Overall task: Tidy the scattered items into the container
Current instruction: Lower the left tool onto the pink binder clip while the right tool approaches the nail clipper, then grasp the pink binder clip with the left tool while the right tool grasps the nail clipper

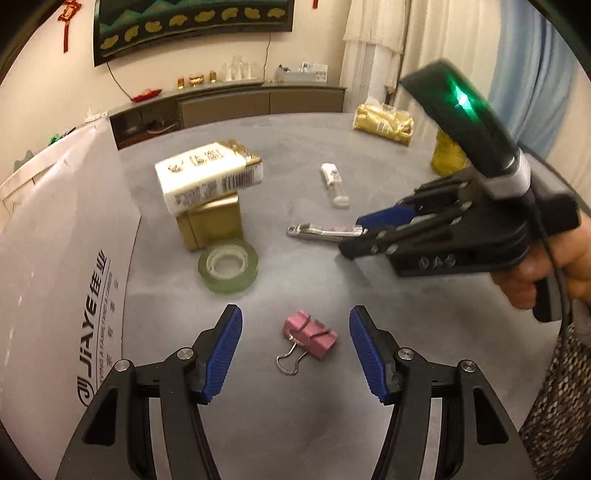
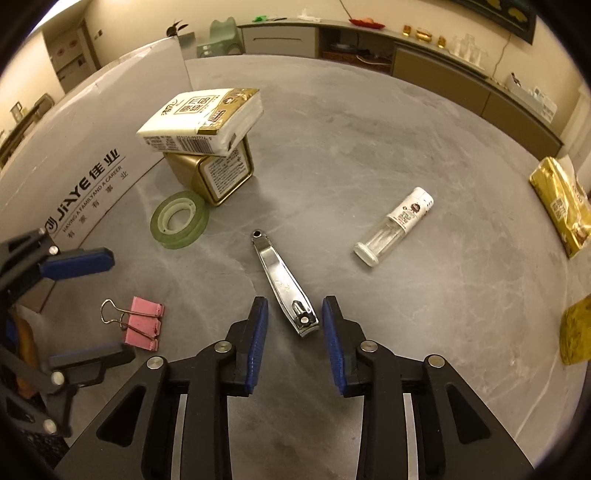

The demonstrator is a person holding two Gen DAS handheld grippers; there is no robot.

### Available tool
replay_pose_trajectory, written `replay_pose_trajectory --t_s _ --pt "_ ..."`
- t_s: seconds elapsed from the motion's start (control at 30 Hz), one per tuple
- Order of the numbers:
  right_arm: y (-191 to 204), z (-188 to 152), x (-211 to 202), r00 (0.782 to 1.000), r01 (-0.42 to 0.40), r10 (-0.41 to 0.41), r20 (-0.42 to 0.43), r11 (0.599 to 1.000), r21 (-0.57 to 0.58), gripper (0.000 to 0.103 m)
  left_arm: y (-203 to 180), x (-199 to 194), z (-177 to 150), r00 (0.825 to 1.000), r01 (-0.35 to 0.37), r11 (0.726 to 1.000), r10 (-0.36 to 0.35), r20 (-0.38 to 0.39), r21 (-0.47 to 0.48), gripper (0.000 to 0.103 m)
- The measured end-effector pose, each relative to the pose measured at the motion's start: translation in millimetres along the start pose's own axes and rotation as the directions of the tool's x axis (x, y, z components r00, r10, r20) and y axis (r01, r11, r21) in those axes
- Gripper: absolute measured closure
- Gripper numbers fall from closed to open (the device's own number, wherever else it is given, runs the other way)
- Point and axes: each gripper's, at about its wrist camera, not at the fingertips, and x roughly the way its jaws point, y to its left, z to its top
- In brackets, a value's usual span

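Left gripper (image 1: 295, 350): jaws wide, pink binder clip (image 1: 309, 332) between them.
Right gripper (image 2: 294, 345): jaws apart, nail clipper (image 2: 284, 282) running from between them toward 11 o'clock.

It looked like a home living or dining room. A long sideboard (image 1: 229, 101) held glasses (image 1: 239, 68) and gold ornaments (image 1: 195, 80). Curtains (image 1: 373, 33) hung nearby.

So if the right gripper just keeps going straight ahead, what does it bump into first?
Most likely the nail clipper. Its near end already sits between the open fingers of the right gripper, though the height above the table is unclear.
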Motion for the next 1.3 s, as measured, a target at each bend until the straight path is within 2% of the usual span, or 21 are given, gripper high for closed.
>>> replay_pose_trajectory --t_s 0.07,0.1,0.17,0.27,0.37,0.4,0.47,0.53,0.67,0.8,0.87,0.9,0.97,1.0,1.03,1.1,1.3 --pt "-3 0 0 1.0 -0.01 0.01 0.0 1.0 0.013 0.07 -8 -10 -3 0.991 0.131 0.991 -0.132 0.015 0.018 0.041" --pt "-5 0 0 1.0 -0.013 0.013 0.0 1.0 0.019 0.07 -14 -12 -5 0.986 0.164 0.986 -0.164 0.001 0.03 0.041" --pt "-7 0 -2 1.0 -0.014 0.014 -0.001 0.999 0.032 0.07 -20 -11 -8 0.986 0.169 0.984 -0.168 -0.011 0.049 0.041" --pt "-8 -2 -5 1.0 -0.02 0.02 -0.001 0.999 0.042 0.07 -12 -11 -7 0.998 0.061 0.997 -0.062 0.024 0.047 0.041" --pt "-1 -7 -9 1.0 -0.011 0.011 0.0 1.0 0.027 0.069 -4 1 -3 1.0 0.023 0.998 -0.023 -0.003 0.05 0.041" --pt "0 -7 -8 1.0 -0.008 0.009 -0.001 1.0 0.022 0.069 -5 6 -3 0.999 0.031 0.998 -0.03 -0.02 0.056 0.041" --pt "3 -11 -12 1.0 -0.008 0.008 -0.002 1.0 0.019 0.068 -13 1 -9 0.993 0.118 0.991 -0.115 -0.041 0.068 0.041" --pt "1 -11 -12 1.0 -0.013 0.014 -0.002 1.0 0.02 0.068 -23 -9 -14 0.987 0.159 0.982 -0.156 -0.029 0.107 0.041" --pt "-1 -11 -13 1.0 -0.018 0.019 -0.004 1.0 0.025 0.068 -25 -9 -15 0.997 0.077 0.985 -0.076 -0.009 0.154 0.041" --pt "0 -10 -11 1.0 -0.01 0.01 -0.001 1.0 0.012 0.068 -21 11 -12 0.993 0.083 0.995 -0.079 -0.082 0.051 0.041" --pt "1 -10 -11 1.0 -0.006 0.006 0.0 1.0 0.008 0.068 -21 20 -14 0.992 0.03 1.0 -0.029 -0.122 0.0 0.041" --pt "2 -10 -10 1.0 -0.003 0.003 0.0 1.0 0.005 0.068 -23 19 -15 0.994 0.012 1.0 -0.013 -0.109 -0.015 0.041" --pt "4 -10 -10 1.0 0.002 -0.002 -0.001 1.0 -0.001 0.067 -28 20 -16 0.995 -0.019 0.999 0.016 -0.1 -0.027 0.046" --pt "4 -10 -10 1.0 0.003 -0.003 -0.004 1.0 -0.003 0.067 -32 20 -17 0.995 -0.037 0.999 0.035 -0.092 -0.014 0.063" --pt "4 -10 -10 1.0 0.004 -0.004 -0.004 1.0 -0.001 0.07 -35 19 -19 0.995 -0.055 0.998 0.055 -0.084 0.008 0.066" --pt "5 -10 -11 1.0 0.005 -0.005 -0.006 1.0 -0.003 0.074 -35 20 -20 0.995 -0.062 0.998 0.063 -0.075 0.011 0.066" --pt "11 -11 -10 1.0 0.013 -0.012 0.024 0.999 -0.041 0.074 -38 26 -21 0.995 -0.067 0.998 0.068 -0.067 0.017 0.066"
